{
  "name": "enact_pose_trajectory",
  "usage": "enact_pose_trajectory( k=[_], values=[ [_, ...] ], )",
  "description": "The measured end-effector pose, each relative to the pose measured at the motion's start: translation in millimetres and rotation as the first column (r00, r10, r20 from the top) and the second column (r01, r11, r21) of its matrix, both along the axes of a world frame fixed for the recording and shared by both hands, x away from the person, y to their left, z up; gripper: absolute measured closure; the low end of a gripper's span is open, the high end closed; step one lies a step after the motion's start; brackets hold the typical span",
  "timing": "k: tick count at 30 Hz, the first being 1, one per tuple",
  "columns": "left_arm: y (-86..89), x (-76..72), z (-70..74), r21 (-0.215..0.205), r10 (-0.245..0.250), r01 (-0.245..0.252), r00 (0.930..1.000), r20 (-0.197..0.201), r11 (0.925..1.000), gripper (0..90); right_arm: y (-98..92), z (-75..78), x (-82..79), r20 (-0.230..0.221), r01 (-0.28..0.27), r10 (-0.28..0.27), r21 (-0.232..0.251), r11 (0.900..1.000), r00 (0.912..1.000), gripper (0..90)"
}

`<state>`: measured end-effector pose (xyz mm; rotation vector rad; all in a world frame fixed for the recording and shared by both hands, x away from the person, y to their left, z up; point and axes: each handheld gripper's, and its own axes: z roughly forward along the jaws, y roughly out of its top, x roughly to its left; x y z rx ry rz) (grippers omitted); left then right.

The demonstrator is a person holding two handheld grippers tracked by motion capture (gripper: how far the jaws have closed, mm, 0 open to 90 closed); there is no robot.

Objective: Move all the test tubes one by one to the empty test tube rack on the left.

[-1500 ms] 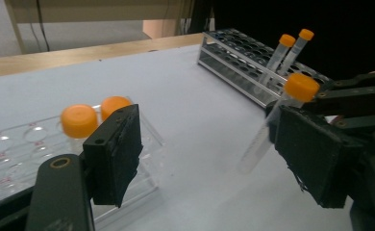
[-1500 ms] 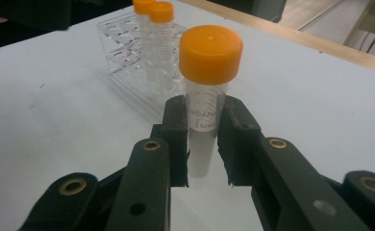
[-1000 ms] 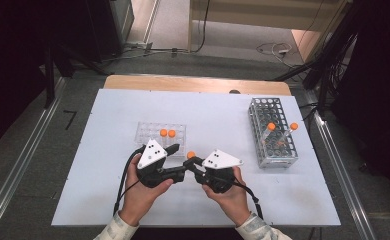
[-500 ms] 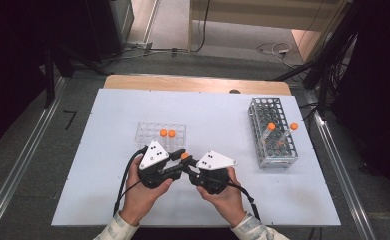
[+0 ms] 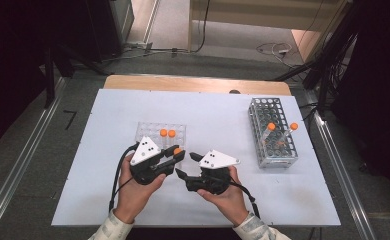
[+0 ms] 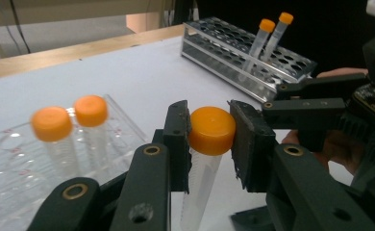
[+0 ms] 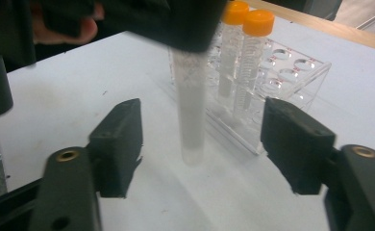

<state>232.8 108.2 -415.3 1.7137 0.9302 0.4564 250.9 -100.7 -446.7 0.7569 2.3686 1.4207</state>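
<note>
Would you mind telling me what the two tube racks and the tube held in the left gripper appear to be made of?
The near rack looks like clear, glossy acrylic: the table shows through its walls. The far rack looks like metal, silvery and perforated, though painted plastic is possible. The held tube seems frosted translucent plastic, its cap smooth matte orange plastic, clamped in the left gripper.

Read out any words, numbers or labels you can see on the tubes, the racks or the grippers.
None can be read.
Held tube: printed scale marks, too blurred to read.
Clear rack: small red marks beside the holes, too small to read.
Metal rack: no text visible.
</note>
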Motion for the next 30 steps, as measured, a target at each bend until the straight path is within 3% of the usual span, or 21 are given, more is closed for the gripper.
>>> enact_pose_trajectory(
  k=[5,17,30],
  values=[
    [18.6,1.9,9.0,-0.021,0.057,-0.056,0.9984,0.010,0.9982,70.1,-5.8,-0.3,1.3,0.004,0.012,-0.012,-0.001,1.000,0.9999,25.2],
    [48.4,17.3,21.4,-0.038,0.162,-0.161,0.9866,0.022,0.9862,70.1,-16.8,1.4,5.9,-0.005,0.039,-0.039,-0.001,0.999,0.9992,22.6],
    [51.8,41.5,33.5,-0.025,0.211,-0.210,0.9763,0.047,0.9773,70.2,-22.6,2.2,8.4,-0.005,0.052,-0.052,0.000,0.999,0.9986,22.4]
  ],
)
